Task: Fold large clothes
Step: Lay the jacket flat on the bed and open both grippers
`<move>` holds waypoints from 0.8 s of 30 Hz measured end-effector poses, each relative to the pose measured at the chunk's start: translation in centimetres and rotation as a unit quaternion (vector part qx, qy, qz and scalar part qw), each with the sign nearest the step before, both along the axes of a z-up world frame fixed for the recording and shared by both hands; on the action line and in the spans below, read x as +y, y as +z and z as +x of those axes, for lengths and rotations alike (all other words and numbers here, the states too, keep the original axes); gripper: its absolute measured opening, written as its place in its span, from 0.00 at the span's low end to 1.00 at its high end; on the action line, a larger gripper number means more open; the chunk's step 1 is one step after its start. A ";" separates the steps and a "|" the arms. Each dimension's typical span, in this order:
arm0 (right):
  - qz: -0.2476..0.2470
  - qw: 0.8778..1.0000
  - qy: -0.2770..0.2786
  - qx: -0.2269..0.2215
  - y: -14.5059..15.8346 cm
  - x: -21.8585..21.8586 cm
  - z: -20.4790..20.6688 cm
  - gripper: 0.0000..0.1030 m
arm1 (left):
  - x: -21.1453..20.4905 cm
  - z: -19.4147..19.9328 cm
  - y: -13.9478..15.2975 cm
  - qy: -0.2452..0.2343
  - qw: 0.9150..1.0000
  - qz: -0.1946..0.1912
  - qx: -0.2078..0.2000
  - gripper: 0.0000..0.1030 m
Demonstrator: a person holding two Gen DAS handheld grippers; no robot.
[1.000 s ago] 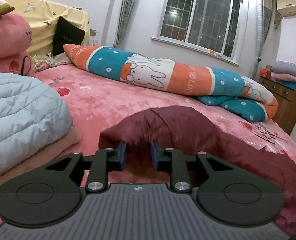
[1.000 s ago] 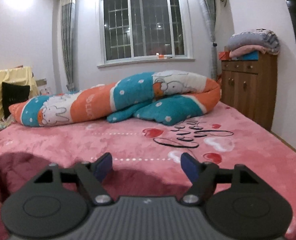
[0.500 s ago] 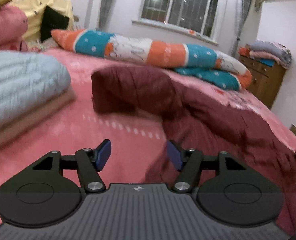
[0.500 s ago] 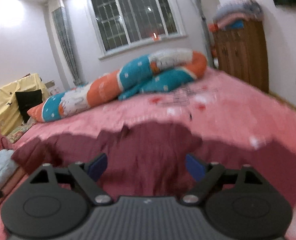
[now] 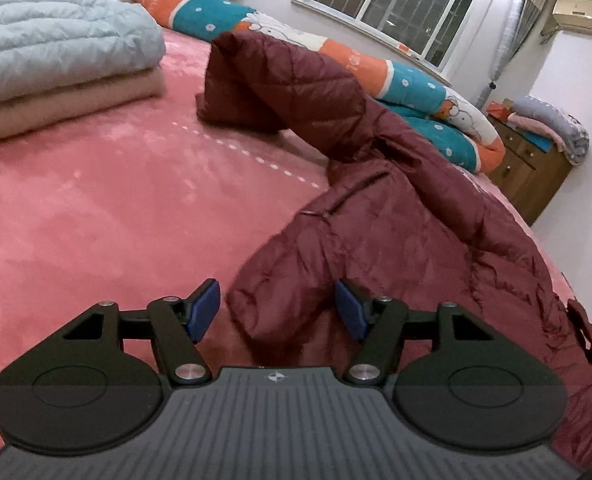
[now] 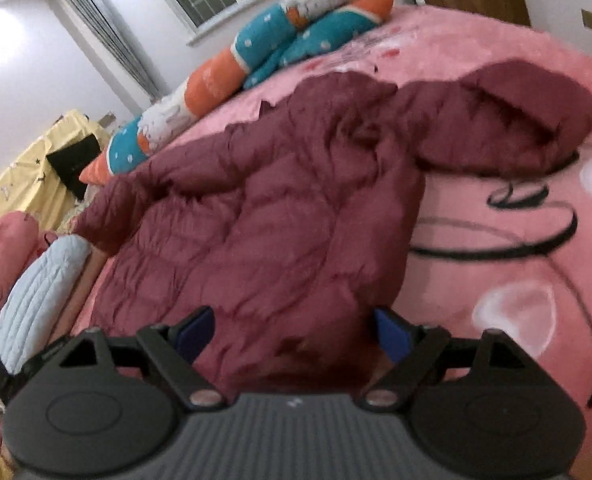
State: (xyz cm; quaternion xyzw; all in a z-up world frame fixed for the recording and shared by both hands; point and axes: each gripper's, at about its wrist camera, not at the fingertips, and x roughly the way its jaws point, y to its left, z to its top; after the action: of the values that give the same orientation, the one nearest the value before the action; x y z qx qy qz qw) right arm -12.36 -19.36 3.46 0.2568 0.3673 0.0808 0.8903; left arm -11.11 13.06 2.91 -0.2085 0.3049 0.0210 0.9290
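A maroon quilted puffer jacket lies spread on the pink bed. One sleeve is bent up and rests towards the far left. My left gripper hovers low at the jacket's near corner. That corner lies between the blue pads without being pressed, and the jaws are closing slightly. In the right wrist view the jacket fills the middle, its other sleeve folded at the right. My right gripper stands wide open over the near hem, gripping nothing.
A folded light-blue quilt on a beige blanket sits at the left of the bed. A long orange and teal bolster lies along the far side. A wooden dresser stands beyond the bed on the right.
My left gripper let go of the sleeve, opened, and drew back and down to the jacket's near corner. My right gripper widened, tilted and swung over the jacket's hem.
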 end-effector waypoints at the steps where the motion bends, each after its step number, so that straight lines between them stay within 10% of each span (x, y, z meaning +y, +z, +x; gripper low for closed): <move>1: -0.001 1.000 0.004 0.003 -0.2 0.2 0.1 0.83 | -0.3 0.2 0.0 -0.002 1.000 0.001 -0.001 0.72; 5: -0.011 1.000 0.010 0.015 -0.9 0.8 0.4 0.81 | -1.3 0.7 -0.1 -0.007 1.000 -0.009 0.007 0.59; 15: -0.043 0.999 0.012 0.007 -1.6 0.4 -0.3 0.15 | -3.8 0.4 0.5 -0.008 0.999 0.035 0.013 0.13; 24: -0.015 0.999 0.009 -0.032 1.2 -1.3 -2.4 0.05 | -5.2 -2.7 4.0 -0.043 0.998 0.055 -0.008 0.04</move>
State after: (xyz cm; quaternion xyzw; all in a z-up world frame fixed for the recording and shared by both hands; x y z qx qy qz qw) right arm -14.78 -20.63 4.70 0.2377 0.3420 0.0917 0.9045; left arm -13.77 7.85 6.87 -0.1438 0.3046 -0.0040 0.9416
